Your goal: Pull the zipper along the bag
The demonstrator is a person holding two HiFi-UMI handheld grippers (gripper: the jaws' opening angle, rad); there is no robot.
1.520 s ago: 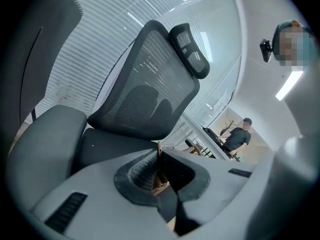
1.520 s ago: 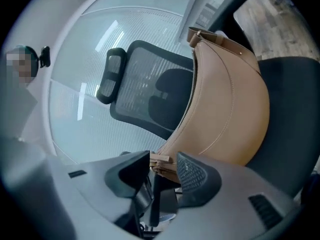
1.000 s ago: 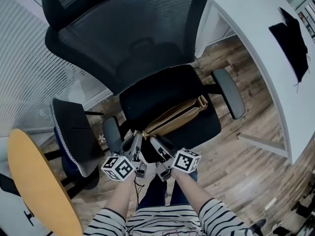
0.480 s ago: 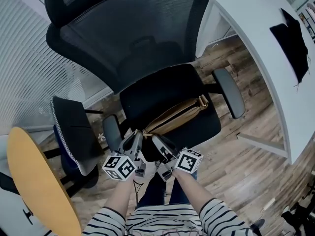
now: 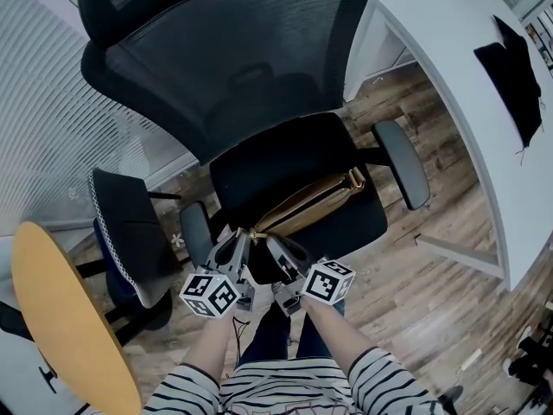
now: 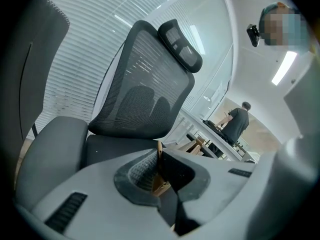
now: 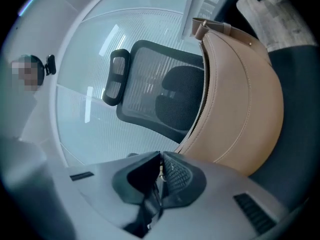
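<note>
The tan leather bag point(image 5: 307, 204) lies on the black office chair seat point(image 5: 359, 223). The left tool point(image 6: 159, 160) is clenched on the bag's tan end tab point(image 6: 160, 185). The right tool point(image 7: 161, 165) has its jaws closing on the small metal zipper pull point(image 7: 160, 174) between them. Grasping looks nearly done; next, likely a steady draw along the zipper while the left anchors. The head view shows only both tools at the bag's near end; the gripper views reveal each pinch.

Smooth tan leather bag point(image 5: 311, 204), mesh chair back point(image 5: 226, 72), wood floor point(image 5: 416, 285)

Two tools point(image 5: 237, 242) point(image 5: 276, 249), one bag point(image 5: 307, 206), one zipper pull point(image 7: 160, 173), one mesh chair point(image 5: 225, 59)
</note>
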